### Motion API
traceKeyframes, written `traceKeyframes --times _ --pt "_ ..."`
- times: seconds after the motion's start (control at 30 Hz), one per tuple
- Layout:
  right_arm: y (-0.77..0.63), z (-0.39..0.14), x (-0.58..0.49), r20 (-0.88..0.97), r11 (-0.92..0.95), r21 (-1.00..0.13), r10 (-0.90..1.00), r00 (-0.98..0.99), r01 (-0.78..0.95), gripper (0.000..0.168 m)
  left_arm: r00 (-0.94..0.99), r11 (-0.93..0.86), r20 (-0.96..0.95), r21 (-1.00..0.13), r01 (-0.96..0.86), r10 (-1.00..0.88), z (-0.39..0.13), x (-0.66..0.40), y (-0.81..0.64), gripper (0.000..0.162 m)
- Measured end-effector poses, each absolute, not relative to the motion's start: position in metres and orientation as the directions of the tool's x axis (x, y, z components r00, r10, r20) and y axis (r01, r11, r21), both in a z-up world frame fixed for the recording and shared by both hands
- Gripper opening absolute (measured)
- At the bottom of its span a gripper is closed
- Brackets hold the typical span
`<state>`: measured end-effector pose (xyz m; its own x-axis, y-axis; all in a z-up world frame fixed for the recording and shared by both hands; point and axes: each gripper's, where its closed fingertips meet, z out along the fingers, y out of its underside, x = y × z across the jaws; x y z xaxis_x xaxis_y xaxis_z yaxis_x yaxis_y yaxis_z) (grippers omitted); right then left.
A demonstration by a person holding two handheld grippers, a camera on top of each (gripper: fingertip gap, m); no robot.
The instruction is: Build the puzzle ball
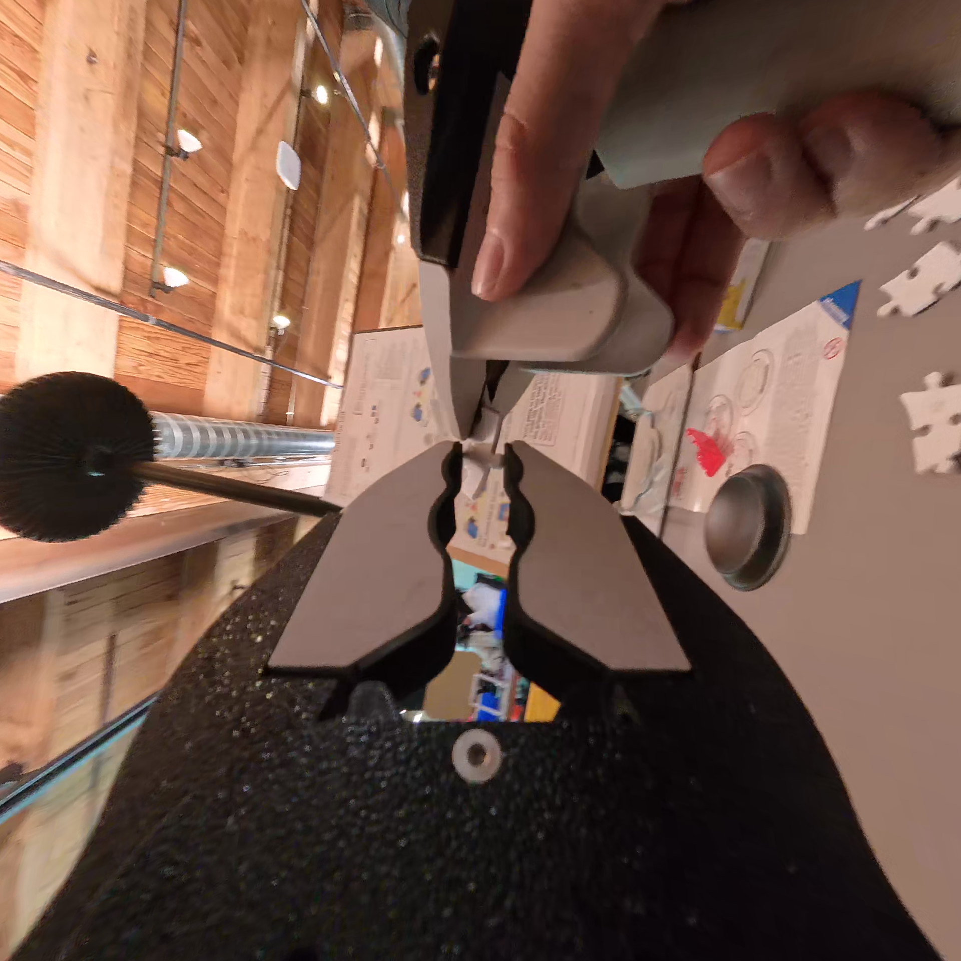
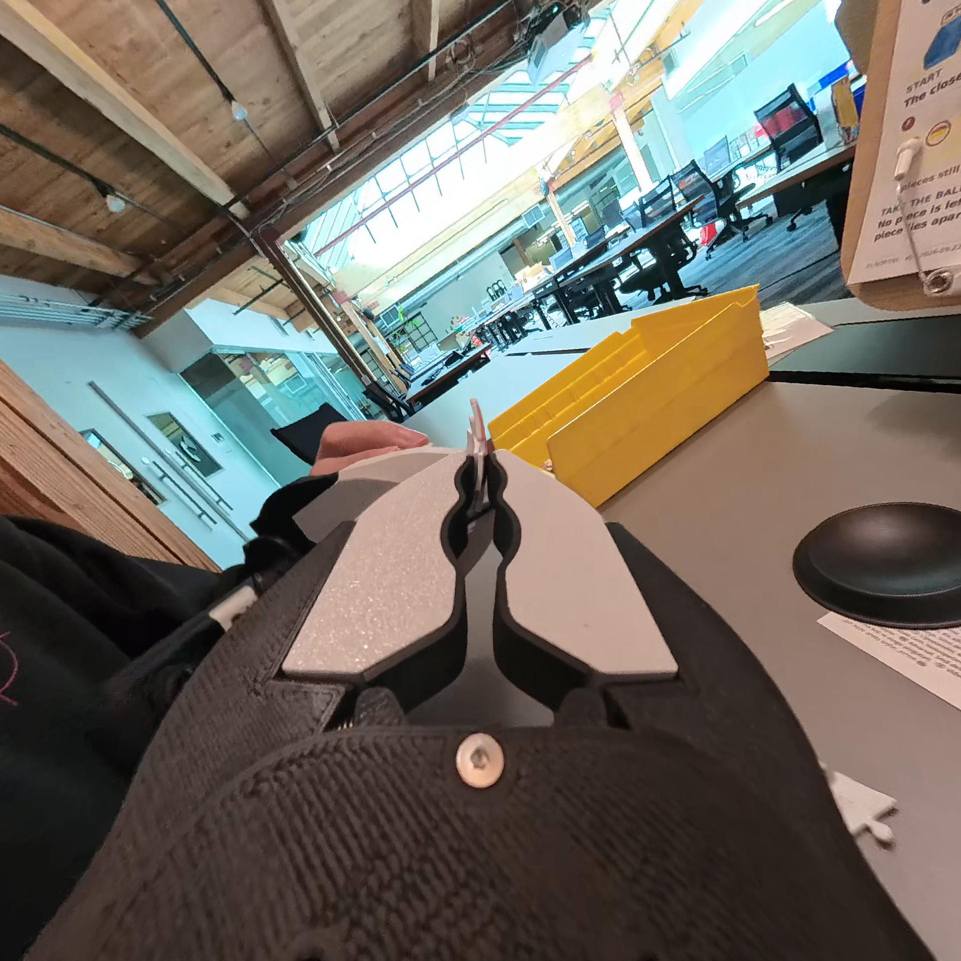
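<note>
White curved plastic puzzle piece (image 2: 477,442) pinched between right gripper (image 2: 488,460) tips; left gripper (image 1: 483,452) tips clamped on it too. Yellow plastic bin (image 2: 655,385) beyond, contents unseen.

Loose puzzle pieces (image 1: 920,281) scattered on the table (image 1: 858,676) beside an instruction sheet (image 1: 769,395), a round dish (image 1: 749,525) resting at the sheet's edge; in the right wrist view, a bin (image 2: 655,385) behind the dish (image 2: 884,561), a clipboard (image 2: 884,171) beyond, upright
</note>
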<state>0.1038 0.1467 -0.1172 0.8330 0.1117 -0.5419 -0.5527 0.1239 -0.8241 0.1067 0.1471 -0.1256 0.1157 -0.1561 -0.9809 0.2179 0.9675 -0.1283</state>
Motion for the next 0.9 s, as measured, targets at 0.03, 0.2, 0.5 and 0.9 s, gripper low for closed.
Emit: traceKeyframes --times 0.03,0.2,0.5,0.9 --pt "0.144 -0.118 0.106 -0.527 0.120 -0.835 0.104 0.844 -0.537 0.005 0.073 0.959 -0.980 -0.163 0.234 -0.184 -0.128 0.106 0.145 0.017" --pt "0.126 -0.121 0.107 -0.439 0.045 -0.894 0.120 0.891 -0.446 0.005 -0.238 0.808 -0.853 -0.519 0.278 -0.465 -0.127 0.099 0.143 0.035" --pt "0.118 -0.138 0.069 -0.231 -0.187 -0.964 0.253 0.939 -0.187 0.005 -0.838 0.401 -0.193 -0.916 -0.033 -0.510 -0.132 0.077 0.117 0.025" --pt "0.120 -0.143 0.069 -0.121 -0.242 -0.968 0.197 0.973 -0.072 0.005 -0.878 0.276 0.055 -0.938 -0.208 -0.476 -0.143 0.074 0.113 0.004"
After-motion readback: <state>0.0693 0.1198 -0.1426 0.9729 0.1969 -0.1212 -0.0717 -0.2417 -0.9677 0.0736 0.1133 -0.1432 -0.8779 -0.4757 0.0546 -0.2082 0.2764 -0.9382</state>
